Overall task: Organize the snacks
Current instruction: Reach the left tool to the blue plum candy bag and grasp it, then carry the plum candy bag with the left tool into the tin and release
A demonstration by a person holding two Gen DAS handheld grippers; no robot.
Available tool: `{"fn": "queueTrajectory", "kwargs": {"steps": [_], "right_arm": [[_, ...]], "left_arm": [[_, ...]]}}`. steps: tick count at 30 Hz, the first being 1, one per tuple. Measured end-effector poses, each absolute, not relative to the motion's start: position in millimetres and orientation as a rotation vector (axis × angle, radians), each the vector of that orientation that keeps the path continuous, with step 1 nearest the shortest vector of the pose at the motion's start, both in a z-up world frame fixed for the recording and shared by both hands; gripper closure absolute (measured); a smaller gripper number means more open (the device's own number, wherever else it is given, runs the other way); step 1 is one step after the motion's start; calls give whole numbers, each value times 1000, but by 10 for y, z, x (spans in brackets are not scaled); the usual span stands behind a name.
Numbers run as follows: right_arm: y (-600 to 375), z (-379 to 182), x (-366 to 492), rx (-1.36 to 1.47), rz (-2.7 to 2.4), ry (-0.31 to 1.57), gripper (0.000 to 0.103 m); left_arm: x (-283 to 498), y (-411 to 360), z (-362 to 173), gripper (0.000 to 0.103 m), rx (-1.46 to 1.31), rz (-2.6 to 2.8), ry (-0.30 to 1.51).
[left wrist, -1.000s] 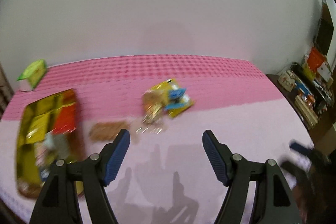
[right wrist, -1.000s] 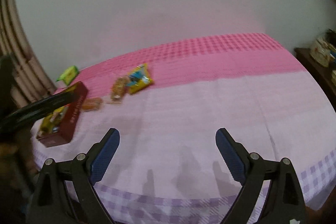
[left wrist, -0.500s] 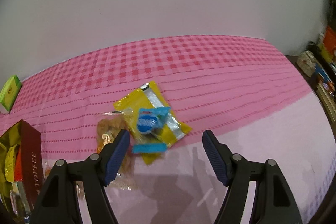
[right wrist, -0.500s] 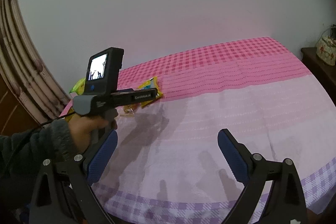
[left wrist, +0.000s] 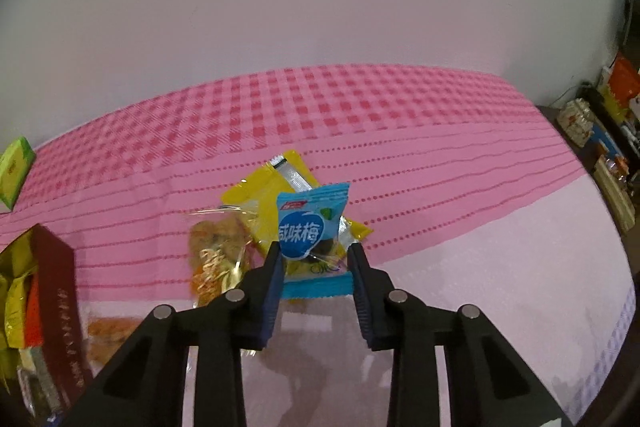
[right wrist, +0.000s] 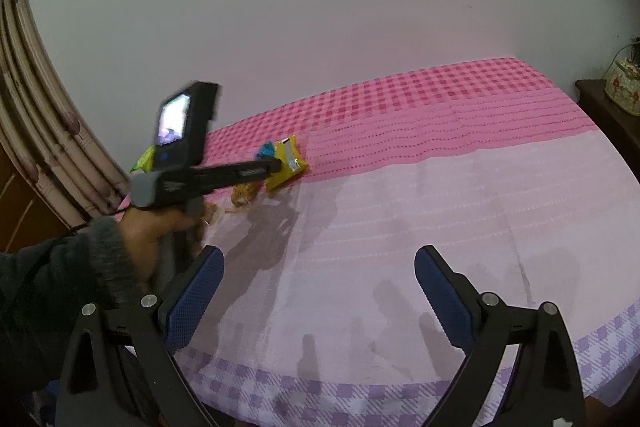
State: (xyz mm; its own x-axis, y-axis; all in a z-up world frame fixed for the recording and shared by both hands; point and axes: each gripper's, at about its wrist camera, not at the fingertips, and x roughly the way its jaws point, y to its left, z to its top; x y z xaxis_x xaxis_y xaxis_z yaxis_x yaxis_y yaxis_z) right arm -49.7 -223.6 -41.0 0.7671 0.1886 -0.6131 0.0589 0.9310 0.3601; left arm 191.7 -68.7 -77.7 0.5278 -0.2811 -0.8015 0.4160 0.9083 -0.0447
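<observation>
free: pink bedspread [right wrist: 460, 211] right | blocked: red box [left wrist: 56, 311], snack packets [left wrist: 224, 247] left

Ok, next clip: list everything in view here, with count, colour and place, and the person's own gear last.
blue packet: 1, light blue, between the left gripper's fingers, raised above the yellow packet
yellow packet: 1, yellow, flat on the bedspread
clear packet: 1, see-through with brown and orange contents, left of the yellow one
orange snack: 1, blurred, beside the box
box: 1, dark red, far left, yellow and red wrappers inside
green carton: 1, by the wall
bedspread: 1, pink check fading to pale lilac
side shelf: cluttered, far right
left gripper: shut on the blue packet
right gripper: open, holds nothing
left hand: grips the left gripper's handle
</observation>
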Motion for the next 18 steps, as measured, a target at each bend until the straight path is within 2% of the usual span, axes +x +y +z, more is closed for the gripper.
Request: {"fn": "queueTrajectory", "kwargs": {"steps": [18], "right_arm": [[-1990, -475, -482, 298, 97, 744, 8]], "left_arm": [[1192, 551, 95, 71, 74, -349, 809]]}}
